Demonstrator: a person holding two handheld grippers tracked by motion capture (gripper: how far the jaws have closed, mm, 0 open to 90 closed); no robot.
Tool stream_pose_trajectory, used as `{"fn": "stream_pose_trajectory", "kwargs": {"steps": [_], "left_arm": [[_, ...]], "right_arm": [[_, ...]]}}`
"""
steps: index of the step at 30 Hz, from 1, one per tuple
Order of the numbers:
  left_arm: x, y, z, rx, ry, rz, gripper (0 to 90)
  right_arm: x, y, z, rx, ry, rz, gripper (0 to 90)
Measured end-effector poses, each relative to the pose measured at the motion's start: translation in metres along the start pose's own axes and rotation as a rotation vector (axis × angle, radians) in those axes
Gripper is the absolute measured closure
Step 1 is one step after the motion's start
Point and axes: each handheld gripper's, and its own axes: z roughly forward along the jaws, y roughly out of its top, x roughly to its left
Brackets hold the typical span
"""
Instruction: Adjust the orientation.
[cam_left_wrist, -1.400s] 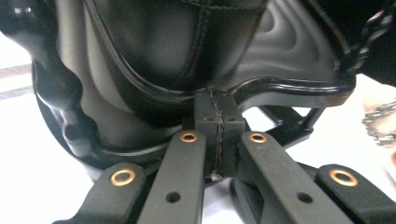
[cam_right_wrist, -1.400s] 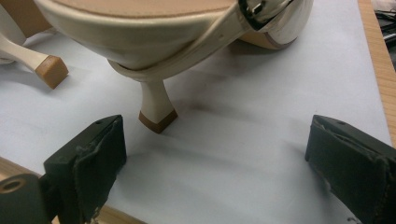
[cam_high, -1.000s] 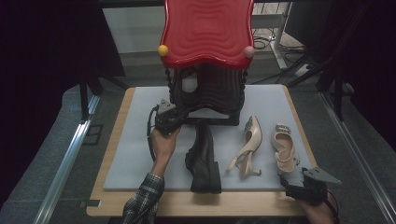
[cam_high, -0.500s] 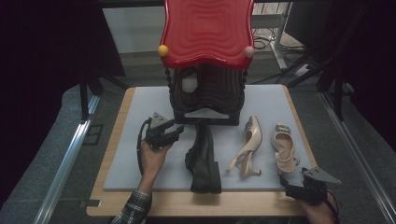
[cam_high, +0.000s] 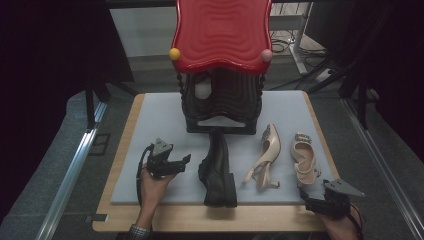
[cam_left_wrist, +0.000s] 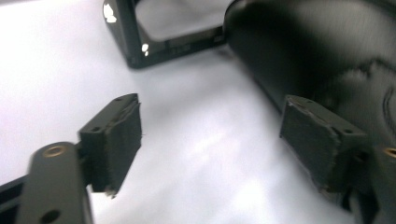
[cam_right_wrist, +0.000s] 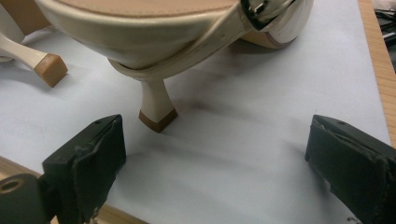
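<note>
Grey mat (cam_high: 160, 115) carries all. Left gripper (cam_high: 181, 161) is wide open, empty, w/ black shoe (cam_high: 218, 167) just right of it, ungrasped. Beyond, black rack (cam_high: 220, 107) holds one shoe; beige heels (cam_high: 285, 155) also remain.

Both grippers' jaws wide apart

A pale blue mat (cam_high: 150, 120) is laid on the wooden tabletop (cam_high: 120, 220). A black shoe rack (cam_high: 222, 107) with a red wavy top (cam_high: 222, 30) is set at the mat's far middle. A second beige heel (cam_high: 262, 155) is seen lying on its side mid-mat. Dark cloth is hung around.
</note>
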Motion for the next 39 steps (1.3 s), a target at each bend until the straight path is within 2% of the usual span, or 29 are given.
{"fn": "stream_pose_trajectory", "kwargs": {"steps": [2,4,5,7,8,9,12,16,17,20,22,23,25,26,28,29,30,35,37,38,39], "left_arm": [[-0.002,-0.012,-0.004,0.013,0.005,-0.012,15.6],[-0.003,-0.016,-0.006,0.017,0.014,-0.011,13.9],[-0.005,-0.023,-0.009,0.027,0.031,0.0,10.5],[-0.005,-0.027,-0.011,0.04,0.04,0.012,10.4],[-0.006,-0.03,-0.014,0.048,0.052,0.017,8.5],[-0.005,-0.038,-0.019,0.049,0.064,0.014,8.5],[-0.004,-0.049,-0.023,0.051,0.056,-0.002,8.3],[0.001,-0.069,-0.029,0.078,0.088,-0.035,6.7],[0.002,-0.073,-0.031,0.08,0.103,-0.037,6.6],[0.004,-0.079,-0.03,0.099,0.124,-0.032,6.5],[0.005,-0.082,-0.028,0.096,0.121,-0.032,4.8],[0.006,-0.084,-0.028,0.077,0.114,-0.044,4.3],[0.006,-0.086,-0.027,0.063,0.114,-0.035,3.7],[0.007,-0.086,-0.027,0.064,0.113,-0.033,3.7],[0.007,-0.086,-0.027,0.066,0.111,-0.035,3.3],[0.007,-0.086,-0.027,0.066,0.111,-0.035,3.3],[0.007,-0.086,-0.027,0.068,0.11,-0.036,3.2],[0.007,-0.086,-0.026,0.068,0.109,-0.037,3.0],[0.007,-0.086,-0.026,0.068,0.109,-0.036,3.0],[0.007,-0.086,-0.026,0.068,0.109,-0.036,3.0],[0.007,-0.086,-0.026,0.068,0.109,-0.036,3.0]], "right_arm": [[0.0,0.0,0.0,0.003,-0.004,0.001,5.0],[0.001,0.001,0.0,0.006,-0.006,0.001,5.0],[0.001,0.001,-0.001,0.011,-0.006,0.002,5.6],[0.001,0.001,-0.002,0.011,-0.004,0.001,7.0],[0.003,0.002,-0.005,0.019,0.003,0.0,14.5],[0.003,0.002,-0.007,0.019,0.008,-0.003,17.6],[0.005,0.001,-0.01,0.02,0.019,-0.004,22.6],[0.008,0.0,-0.018,0.013,0.056,-0.003,36.4],[0.011,0.0,-0.021,0.006,0.069,-0.016,43.2],[0.017,0.001,-0.025,-0.009,0.095,-0.032,53.0],[0.019,0.002,-0.026,-0.012,0.108,-0.037,55.3],[0.025,0.005,-0.026,-0.016,0.132,-0.054,61.1],[0.03,0.008,-0.027,-0.022,0.164,-0.066,65.9],[0.03,0.008,-0.027,-0.022,0.164,-0.066,65.9],[0.038,0.014,-0.025,-0.024,0.217,-0.074,73.1],[0.038,0.014,-0.025,-0.024,0.217,-0.074,73.1],[0.044,0.019,-0.022,-0.014,0.257,-0.082,77.4],[0.066,0.037,-0.012,-0.002,0.345,-0.119,89.0],[0.077,0.048,-0.008,-0.003,0.382,-0.141,89.4],[0.077,0.048,-0.008,-0.003,0.382,-0.141,89.4],[0.09,0.059,-0.003,-0.011,0.416,-0.166,89.5]]}}
